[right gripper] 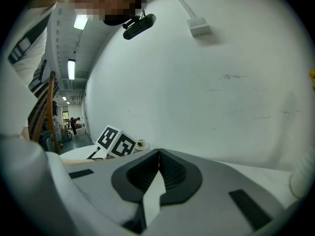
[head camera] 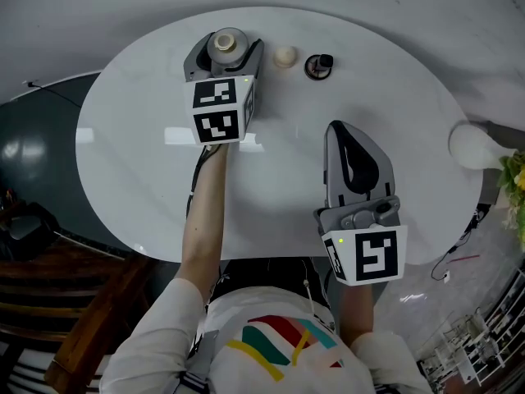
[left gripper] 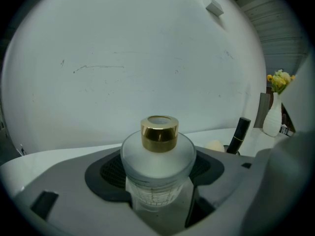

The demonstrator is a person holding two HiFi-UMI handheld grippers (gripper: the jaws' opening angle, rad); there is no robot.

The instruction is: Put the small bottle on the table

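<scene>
The small bottle [head camera: 227,48] is frosted glass with a gold cap, seen upright at the far side of the white oval table [head camera: 148,130]. My left gripper [head camera: 225,52] is shut on the small bottle [left gripper: 157,163], its jaws pressing both sides of the glass body. Whether the bottle's base touches the table is hidden. My right gripper [head camera: 349,142] lies near the table's right front, shut with nothing between its jaws [right gripper: 157,166].
A small cream round object [head camera: 285,56] and a black lipstick-like tube on a dark base [head camera: 318,66] stand right of the bottle. A white vase [head camera: 472,146] with yellow flowers [head camera: 515,179] sits at the table's right edge. A dark chair [head camera: 33,146] is at left.
</scene>
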